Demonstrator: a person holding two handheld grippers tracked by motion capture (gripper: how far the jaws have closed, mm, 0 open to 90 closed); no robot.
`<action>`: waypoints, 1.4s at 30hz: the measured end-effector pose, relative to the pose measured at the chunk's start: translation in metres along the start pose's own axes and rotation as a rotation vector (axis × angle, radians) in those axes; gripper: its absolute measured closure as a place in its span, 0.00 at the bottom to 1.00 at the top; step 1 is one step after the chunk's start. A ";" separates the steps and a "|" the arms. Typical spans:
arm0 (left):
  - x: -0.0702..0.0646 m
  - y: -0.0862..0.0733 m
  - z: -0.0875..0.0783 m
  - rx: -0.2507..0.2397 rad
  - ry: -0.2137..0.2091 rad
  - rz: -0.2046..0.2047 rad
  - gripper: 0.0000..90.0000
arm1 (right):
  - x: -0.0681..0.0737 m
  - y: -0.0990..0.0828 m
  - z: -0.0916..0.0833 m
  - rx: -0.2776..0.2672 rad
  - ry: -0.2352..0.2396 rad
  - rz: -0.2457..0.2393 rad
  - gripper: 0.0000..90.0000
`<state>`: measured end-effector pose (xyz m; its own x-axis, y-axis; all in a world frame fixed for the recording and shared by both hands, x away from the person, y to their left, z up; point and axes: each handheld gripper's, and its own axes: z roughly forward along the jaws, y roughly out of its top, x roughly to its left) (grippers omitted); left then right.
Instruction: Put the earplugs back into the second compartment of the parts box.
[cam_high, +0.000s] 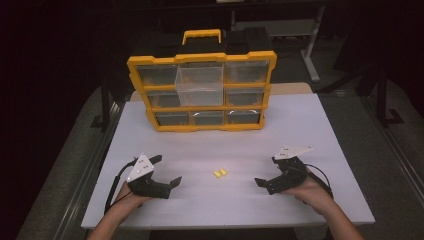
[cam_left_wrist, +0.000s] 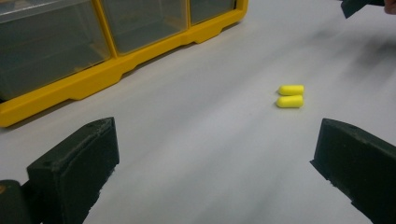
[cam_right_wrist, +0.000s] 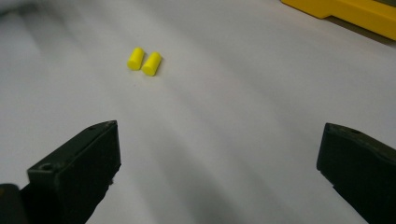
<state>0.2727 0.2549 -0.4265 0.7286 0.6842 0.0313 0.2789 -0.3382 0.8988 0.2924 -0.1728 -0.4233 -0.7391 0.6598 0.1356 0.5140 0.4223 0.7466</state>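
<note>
The yellow plastic organizer case (cam_high: 201, 90) was cut off in both gripper views. The left gripper (cam_high: 167, 171) and right gripper (cam_high: 267, 171) had fingers spread wide, holding nothing, well apart from two small yellow foam earplugs (cam_high: 220, 173) on the white surface (cam_high: 300, 130).

High view: room dark all round, white table (cam_high: 300, 130) lit from above, brightest in a patch near the centre front, edges of the frame falling to near black; picture soft and low in detail. Left gripper view: even, cool light, faint soft shadows on the table top right, yellow organizer (cam_left_wrist: 93, 79) slightly blurred. Right gripper view: near jaws out of focus, two yellow earplugs (cam_right_wrist: 144, 61) fairly sharp, small shadows beneath them.
</note>
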 end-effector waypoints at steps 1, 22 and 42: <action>0.000 0.000 0.000 0.000 0.000 0.001 0.00 | 0.000 0.003 0.001 0.005 -0.004 0.009 0.00; 0.003 -0.001 0.003 -0.024 -0.014 0.005 0.00 | 0.000 0.047 0.027 0.028 0.021 -0.004 0.00; 0.005 -0.001 0.004 -0.028 -0.008 0.011 0.00 | 0.003 0.082 0.051 0.023 0.061 -0.030 0.02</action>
<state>0.2786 0.2554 -0.4288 0.7366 0.6753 0.0377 0.2533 -0.3271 0.9104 0.3546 -0.1050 -0.3951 -0.7793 0.6075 0.1533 0.5003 0.4561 0.7360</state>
